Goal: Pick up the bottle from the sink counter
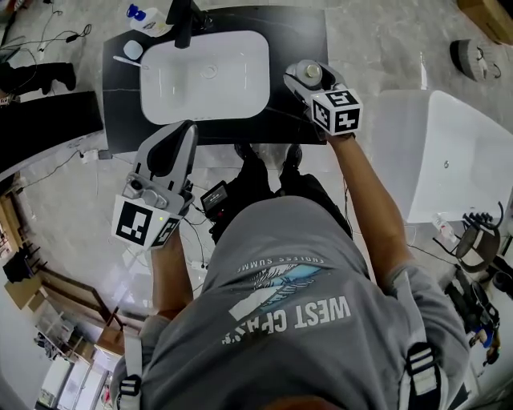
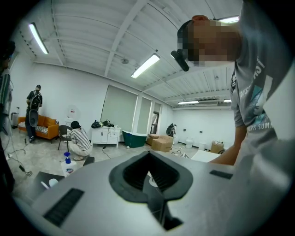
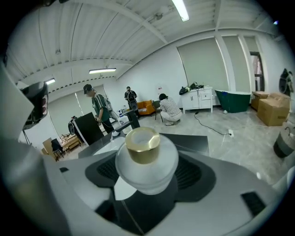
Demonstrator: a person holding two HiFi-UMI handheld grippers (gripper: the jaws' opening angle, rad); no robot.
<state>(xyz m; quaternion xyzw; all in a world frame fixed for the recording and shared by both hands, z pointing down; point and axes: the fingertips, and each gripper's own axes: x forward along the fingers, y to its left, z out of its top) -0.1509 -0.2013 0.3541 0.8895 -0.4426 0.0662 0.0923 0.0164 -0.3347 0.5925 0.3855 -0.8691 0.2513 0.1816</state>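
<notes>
Right gripper (image 1: 303,78), clamped on the bottle (image 1: 309,73): bare tabletop (image 1: 303,34) ahead, sink (image 1: 240,88) to its left. Left gripper (image 1: 183,132): sink ahead; faucet (image 1: 183,24) and spray bottle (image 1: 144,18) beyond it. Free room over the floor (image 1: 80,216) to its left.

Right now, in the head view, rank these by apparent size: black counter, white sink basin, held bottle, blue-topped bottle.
1. black counter
2. white sink basin
3. held bottle and blue-topped bottle: these look about alike, and the held one is nearer the camera, so I won't rank them.
</notes>
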